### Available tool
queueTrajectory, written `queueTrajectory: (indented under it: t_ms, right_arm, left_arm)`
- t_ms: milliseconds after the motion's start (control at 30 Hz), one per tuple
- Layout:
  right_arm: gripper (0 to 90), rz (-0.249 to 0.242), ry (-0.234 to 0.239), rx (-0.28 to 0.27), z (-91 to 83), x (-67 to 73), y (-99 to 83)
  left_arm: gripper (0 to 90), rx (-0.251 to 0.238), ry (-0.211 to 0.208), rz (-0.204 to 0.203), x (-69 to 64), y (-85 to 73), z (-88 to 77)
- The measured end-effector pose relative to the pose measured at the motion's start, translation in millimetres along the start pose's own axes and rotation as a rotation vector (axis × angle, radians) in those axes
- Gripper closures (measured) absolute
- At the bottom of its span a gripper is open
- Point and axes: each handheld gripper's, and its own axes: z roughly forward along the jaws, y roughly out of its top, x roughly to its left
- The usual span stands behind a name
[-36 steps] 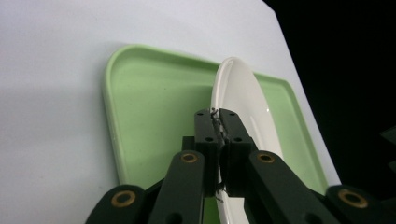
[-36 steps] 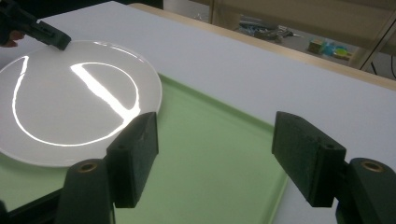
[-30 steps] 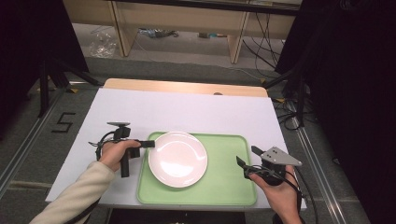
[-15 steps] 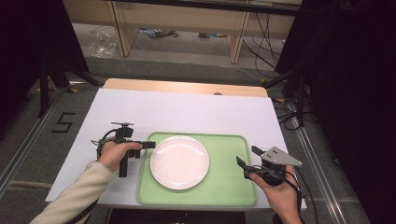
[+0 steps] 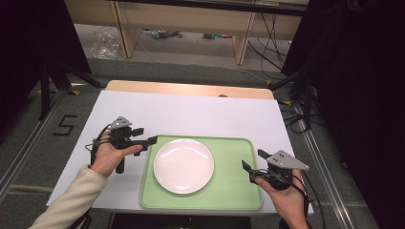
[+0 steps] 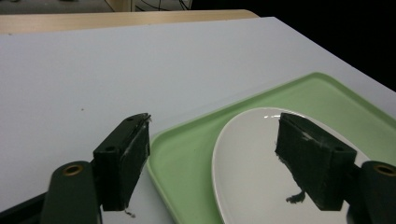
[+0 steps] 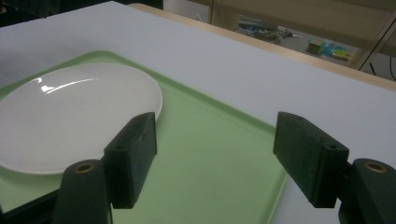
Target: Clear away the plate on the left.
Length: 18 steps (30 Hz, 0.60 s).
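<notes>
Plate (image 5: pixel 183 165) on tray (image 5: pixel 234 191) — tray on table (image 5: pixel 191 114).

Cream knit sleeve (image 5: pixel 64 202) on left arm, 2 black grippers with grey triangular plates (image 5: pixel 285 161), trailing black cables (image 5: pixel 95 145)

Light fell from overhead and lit the white surface (image 5: pixel 191 114) evenly, while black curtains left both sides of the room dark. The plate (image 7: pixel 70 116) carried a thin streak of glare near its far rim. Shadows under the hands stayed soft and faint. Up close the black jaws looked slightly blurred, and the shelves behind were out of focus.
</notes>
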Motion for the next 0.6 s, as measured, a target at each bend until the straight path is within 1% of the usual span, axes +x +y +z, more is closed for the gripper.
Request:
queueTrajectory:
  t_ms: [33,100,200,233,400,433,500,533,600]
  right_arm:
    - [31.1,0.0,0.001,0.002,0.0,0.1,-0.1]
    - [31.0,0.0,0.0,0.001,-0.1,0.2,-0.1]
    - [30.6,0.0,-0.001,-0.005,0.0,-0.1,-0.1]
    - [30.4,0.0,0.002,0.001,-0.3,-0.3,-0.1]
    - [30.1,0.001,0.003,-0.001,-0.2,-0.2,0.0]
    - [30.0,0.002,0.002,-0.005,0.1,0.0,-0.1]
    - [30.0,0.001,0.001,-0.007,0.2,0.0,-0.2]
    - [30.0,0.002,0.002,-0.006,0.0,0.0,-0.1]
    - [29.8,0.002,0.003,0.0,-0.5,-0.3,-0.1]
  left_arm:
    - [24.3,0.0,-0.004,0.011,0.7,0.4,-1.8]
    - [23.1,-0.003,-0.011,0.002,0.1,-0.1,-5.1]
    - [20.4,-0.013,-0.026,0.043,-0.4,-0.6,-10.3]
    - [19.0,-0.023,-0.036,0.061,-0.6,-0.7,-12.1]
    - [16.9,-0.075,-0.042,0.1,-1.8,-1.7,-23.6]
    - [16.8,-0.08,-0.042,0.103,-1.6,-2.5,-26.1]
    - [16.4,-0.095,-0.037,0.092,-1.0,-5.5,-30.3]
    - [16.4,-0.098,-0.037,0.116,0.5,-7.1,-33.2]
    - [16.2,-0.102,-0.031,0.108,1.5,-10.7,-37.0]
